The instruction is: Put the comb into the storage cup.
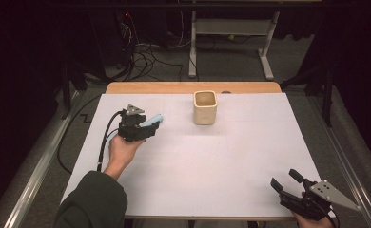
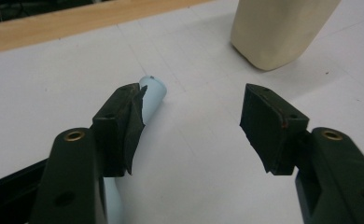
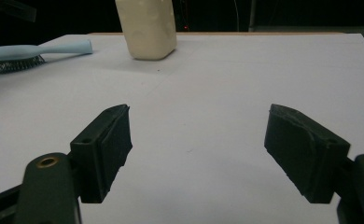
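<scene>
A light blue hairbrush point(image 1: 154, 120) lies on the white table sheet at the left, bristles down point(image 3: 26, 51), its handle pointing toward the cup. My left gripper point(image 1: 149, 129) hovers right over it, open. In the left gripper view the handle end point(image 2: 153, 93) shows just beyond and under the left jaw, not between the jaws point(image 2: 192, 116). A cream square cup point(image 1: 205, 107) stands upright at the back centre, empty as far as I can see, and also shows in both gripper views point(image 2: 278, 32) point(image 3: 147, 28). My right gripper point(image 1: 284, 178) rests open near the front right corner, with nothing between its jaws point(image 3: 196, 140).
The white sheet point(image 1: 231, 156) covers most of a wooden table point(image 1: 174, 87), whose bare strip runs along the far edge. Beyond it the floor holds cables and a white table frame point(image 1: 269, 57). A sleeve point(image 1: 93, 204) comes in at the bottom left.
</scene>
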A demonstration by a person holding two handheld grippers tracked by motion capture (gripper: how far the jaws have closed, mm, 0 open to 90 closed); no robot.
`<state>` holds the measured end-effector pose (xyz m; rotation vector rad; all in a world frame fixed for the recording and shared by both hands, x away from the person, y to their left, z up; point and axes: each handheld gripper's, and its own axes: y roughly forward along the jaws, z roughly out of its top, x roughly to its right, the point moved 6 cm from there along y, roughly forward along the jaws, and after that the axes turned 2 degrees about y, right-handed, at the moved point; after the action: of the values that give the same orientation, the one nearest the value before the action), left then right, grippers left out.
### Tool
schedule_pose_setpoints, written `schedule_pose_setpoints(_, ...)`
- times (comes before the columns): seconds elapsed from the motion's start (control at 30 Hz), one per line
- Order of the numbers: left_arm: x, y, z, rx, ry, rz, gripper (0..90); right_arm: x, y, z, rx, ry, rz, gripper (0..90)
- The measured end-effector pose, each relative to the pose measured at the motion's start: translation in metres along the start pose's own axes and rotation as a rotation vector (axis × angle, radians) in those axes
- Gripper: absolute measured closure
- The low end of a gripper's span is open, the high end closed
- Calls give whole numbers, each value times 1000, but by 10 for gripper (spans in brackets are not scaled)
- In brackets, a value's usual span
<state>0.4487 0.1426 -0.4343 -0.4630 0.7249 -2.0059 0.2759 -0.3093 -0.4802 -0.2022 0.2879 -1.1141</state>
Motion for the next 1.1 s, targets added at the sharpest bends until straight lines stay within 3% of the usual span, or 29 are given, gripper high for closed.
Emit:
schedule_pose_setpoints(0.47,-15,3,4,-82,-49,16,439,0,0,0,-4,0,-1,239)
schedule_pose_setpoints(0.5,-16,2,6,-107,-42,21,444,0,0,0,-4,1,0,239)
schedule_pose_setpoints(0.6,-16,1,12,-103,-36,25,460,0,1,0,-3,2,-2,240)
schedule_pose_setpoints(0.67,-18,5,14,-144,-27,33,470,0,1,0,-5,1,-1,239)
schedule_pose_setpoints(1.1,-30,33,33,-258,-101,26,514,1,0,-1,-1,4,3,240)
